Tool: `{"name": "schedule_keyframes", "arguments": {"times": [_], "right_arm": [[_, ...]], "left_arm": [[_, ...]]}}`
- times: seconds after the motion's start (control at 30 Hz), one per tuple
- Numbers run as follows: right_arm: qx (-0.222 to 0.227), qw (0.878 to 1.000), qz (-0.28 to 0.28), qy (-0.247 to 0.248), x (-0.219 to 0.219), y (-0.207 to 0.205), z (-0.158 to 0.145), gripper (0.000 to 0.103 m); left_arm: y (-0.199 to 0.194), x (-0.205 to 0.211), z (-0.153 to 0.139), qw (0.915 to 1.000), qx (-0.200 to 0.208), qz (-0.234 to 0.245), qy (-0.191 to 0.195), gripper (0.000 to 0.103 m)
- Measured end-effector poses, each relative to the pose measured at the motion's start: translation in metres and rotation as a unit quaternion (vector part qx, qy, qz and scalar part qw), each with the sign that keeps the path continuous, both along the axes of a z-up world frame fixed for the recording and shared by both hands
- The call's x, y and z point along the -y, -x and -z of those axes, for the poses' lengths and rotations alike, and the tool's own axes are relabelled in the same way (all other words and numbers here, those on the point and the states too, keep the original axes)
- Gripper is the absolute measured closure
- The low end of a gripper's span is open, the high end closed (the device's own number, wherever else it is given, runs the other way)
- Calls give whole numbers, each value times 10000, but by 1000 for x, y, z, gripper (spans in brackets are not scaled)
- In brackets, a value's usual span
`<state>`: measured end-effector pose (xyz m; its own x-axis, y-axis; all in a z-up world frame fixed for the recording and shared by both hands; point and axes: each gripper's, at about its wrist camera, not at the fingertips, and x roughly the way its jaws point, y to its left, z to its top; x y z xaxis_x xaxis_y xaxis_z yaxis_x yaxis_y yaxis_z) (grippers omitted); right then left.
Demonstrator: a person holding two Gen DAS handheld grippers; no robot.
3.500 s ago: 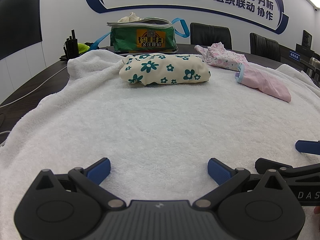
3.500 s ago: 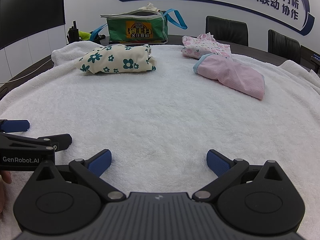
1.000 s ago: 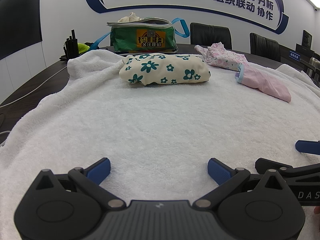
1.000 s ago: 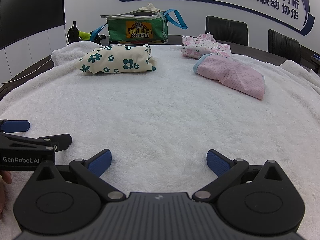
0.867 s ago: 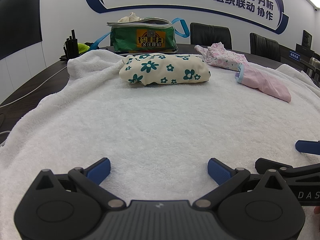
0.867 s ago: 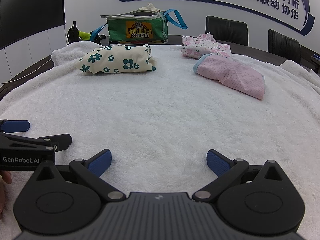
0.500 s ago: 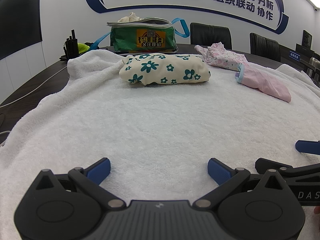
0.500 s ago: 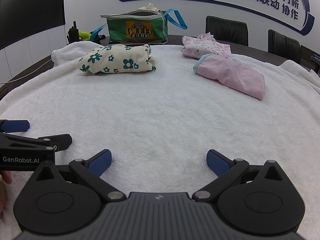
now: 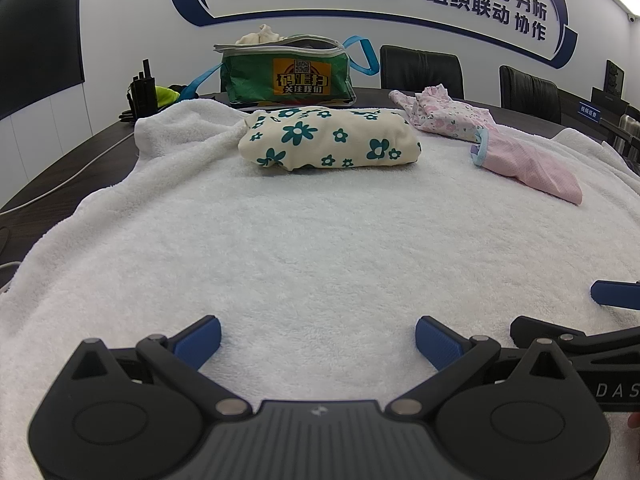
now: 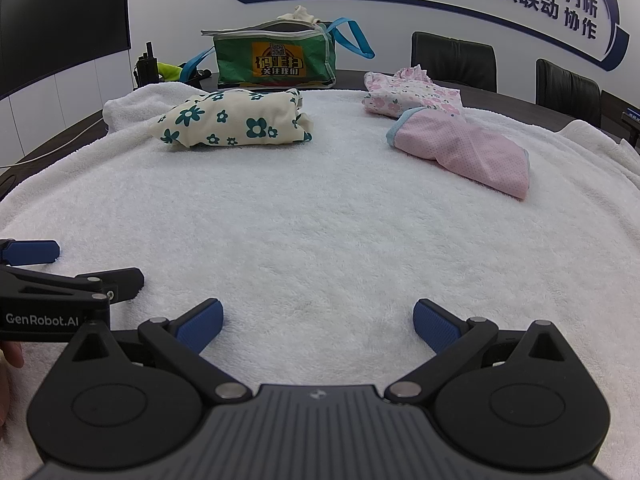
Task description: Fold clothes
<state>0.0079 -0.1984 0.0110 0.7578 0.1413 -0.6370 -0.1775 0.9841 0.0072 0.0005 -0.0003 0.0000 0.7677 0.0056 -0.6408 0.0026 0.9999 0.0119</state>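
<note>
A folded cream garment with teal flowers (image 9: 328,142) (image 10: 236,124) lies at the far middle of the white towel (image 9: 320,248) (image 10: 320,232). To its right rest a pink dotted garment (image 9: 528,164) (image 10: 464,146) and, behind it, a crumpled floral pink garment (image 9: 444,114) (image 10: 412,92). My left gripper (image 9: 318,340) stands open low over the near towel, holding nothing. My right gripper (image 10: 318,324) is open too and empty, side by side with the left. Each gripper shows at the edge of the other's view.
A green bag (image 9: 288,76) (image 10: 276,58) with blue straps and cloth inside stands behind the towel on the dark table. Black radios (image 9: 142,90) sit at the far left. Black chairs (image 9: 420,70) line the back wall. A fingertip (image 10: 12,354) shows at the left edge.
</note>
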Motion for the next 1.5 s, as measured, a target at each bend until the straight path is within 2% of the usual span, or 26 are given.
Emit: {"name": "schedule_keyframes", "arguments": {"times": [0.73,0.8,0.83,0.9,0.97,1.0,1.07,1.13,1.2,1.3,1.37,1.43,1.5], "right_arm": [[-16,10000,-19,20,1,-1,-1,0],[-49,10000,-39,9,2,-1,-2,0],[-89,9999,-56,-26,4,-1,-5,0],[115,9995,-89,-282,18,3,-20,0],[544,9964,207,-614,42,4,-41,0],[710,9938,411,-757,55,0,-52,0],[852,9892,656,-998,85,-18,-74,0],[760,9867,867,-1147,113,-46,-87,0],[632,9848,1017,-1258,135,-70,-92,0],[381,9847,1062,-1327,149,-97,-81,0],[213,9843,1092,-1372,158,-114,-74,1],[46,9835,1121,-1417,168,-132,-67,3],[-122,9825,1150,-1462,177,-150,-60,4]], "left_arm": [[1,2,-1,10000,-11,-9,-37,0],[0,1,-5,10000,-84,4,-34,3],[2,-3,-14,9998,-49,-37,210,4],[6,-10,-33,9974,32,-109,706,3],[4,-16,-64,9887,393,104,1440,0],[-7,-13,-81,9843,540,294,1654,0],[-39,0,-103,9809,569,563,1771,0],[-83,17,-112,9803,218,738,1818,0],[-132,37,-111,9810,-231,708,1789,0],[-185,65,-98,9818,-322,846,1670,1],[-205,78,-83,9854,-330,836,1448,7],[-220,88,-66,9847,-448,881,1434,11],[-224,94,-59,9785,-500,1127,1654,12]]}}
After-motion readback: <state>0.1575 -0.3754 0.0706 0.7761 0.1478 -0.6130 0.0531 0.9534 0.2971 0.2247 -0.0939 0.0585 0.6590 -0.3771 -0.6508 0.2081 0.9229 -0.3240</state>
